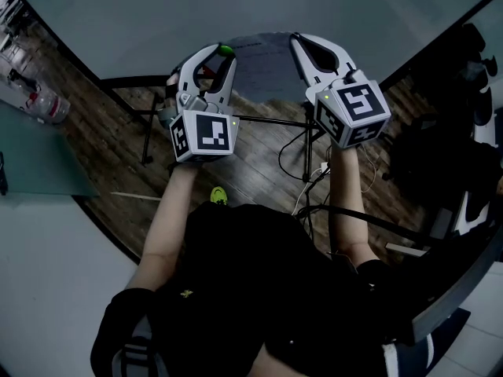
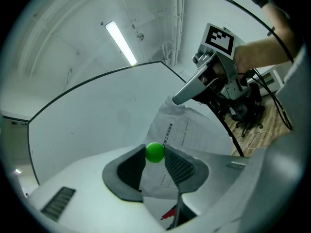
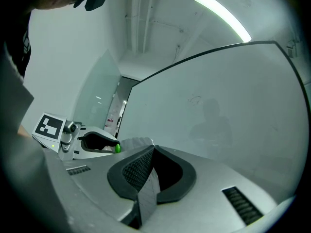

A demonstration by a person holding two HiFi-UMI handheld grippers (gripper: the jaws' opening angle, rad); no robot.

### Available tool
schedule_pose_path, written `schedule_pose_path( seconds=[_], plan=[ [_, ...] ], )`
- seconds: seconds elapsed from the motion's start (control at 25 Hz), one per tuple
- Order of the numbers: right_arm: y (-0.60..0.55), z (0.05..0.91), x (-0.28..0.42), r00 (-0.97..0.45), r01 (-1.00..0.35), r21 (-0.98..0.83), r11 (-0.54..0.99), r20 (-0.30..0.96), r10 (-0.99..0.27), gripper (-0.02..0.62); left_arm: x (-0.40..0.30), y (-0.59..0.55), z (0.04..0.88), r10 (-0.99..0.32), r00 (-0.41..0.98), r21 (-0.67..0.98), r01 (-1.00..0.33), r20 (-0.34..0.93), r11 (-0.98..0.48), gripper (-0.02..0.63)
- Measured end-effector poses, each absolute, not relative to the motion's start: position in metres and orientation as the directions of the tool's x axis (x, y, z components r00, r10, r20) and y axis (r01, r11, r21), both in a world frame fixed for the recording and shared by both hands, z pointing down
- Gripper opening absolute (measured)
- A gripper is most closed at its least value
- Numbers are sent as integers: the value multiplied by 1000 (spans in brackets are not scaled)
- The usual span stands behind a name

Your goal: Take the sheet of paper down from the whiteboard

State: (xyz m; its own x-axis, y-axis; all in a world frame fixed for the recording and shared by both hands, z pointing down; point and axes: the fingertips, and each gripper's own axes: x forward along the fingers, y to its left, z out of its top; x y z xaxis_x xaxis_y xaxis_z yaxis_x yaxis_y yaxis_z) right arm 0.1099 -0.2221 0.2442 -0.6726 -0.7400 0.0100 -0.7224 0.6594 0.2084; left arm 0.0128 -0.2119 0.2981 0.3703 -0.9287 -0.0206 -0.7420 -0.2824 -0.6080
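My left gripper [image 1: 225, 53] is shut on a small green ball magnet [image 1: 226, 50], which sits between the jaw tips in the left gripper view [image 2: 155, 152]. My right gripper [image 1: 297, 42] is shut on the top edge of the printed sheet of paper [image 1: 263, 67]. The creased sheet [image 2: 187, 130] hangs between the two grippers in front of the whiteboard [image 1: 196, 14], and part of it runs behind the left jaws. In the right gripper view the paper [image 3: 147, 193] shows edge-on in the shut jaws of that gripper [image 3: 151, 149], with the left gripper [image 3: 114, 148] and magnet [image 3: 117, 148] beyond. Both grippers point level.
The whiteboard's black stand legs [image 1: 149, 124] and loose cables [image 1: 302, 159] lie on the wooden floor below. A glass table [image 1: 31, 155] with a plastic bottle [image 1: 43, 104] stands at the left. A black chair [image 1: 440, 155] is at the right.
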Motion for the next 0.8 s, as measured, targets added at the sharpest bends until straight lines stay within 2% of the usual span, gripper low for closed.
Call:
schedule_pose_path(
  seconds=[0.8],
  plan=[
    [-159, 268, 142, -759, -643, 145, 752, 16, -651, 17, 45, -150, 315, -958, 288, -616, -753, 8, -231, 126]
  ],
)
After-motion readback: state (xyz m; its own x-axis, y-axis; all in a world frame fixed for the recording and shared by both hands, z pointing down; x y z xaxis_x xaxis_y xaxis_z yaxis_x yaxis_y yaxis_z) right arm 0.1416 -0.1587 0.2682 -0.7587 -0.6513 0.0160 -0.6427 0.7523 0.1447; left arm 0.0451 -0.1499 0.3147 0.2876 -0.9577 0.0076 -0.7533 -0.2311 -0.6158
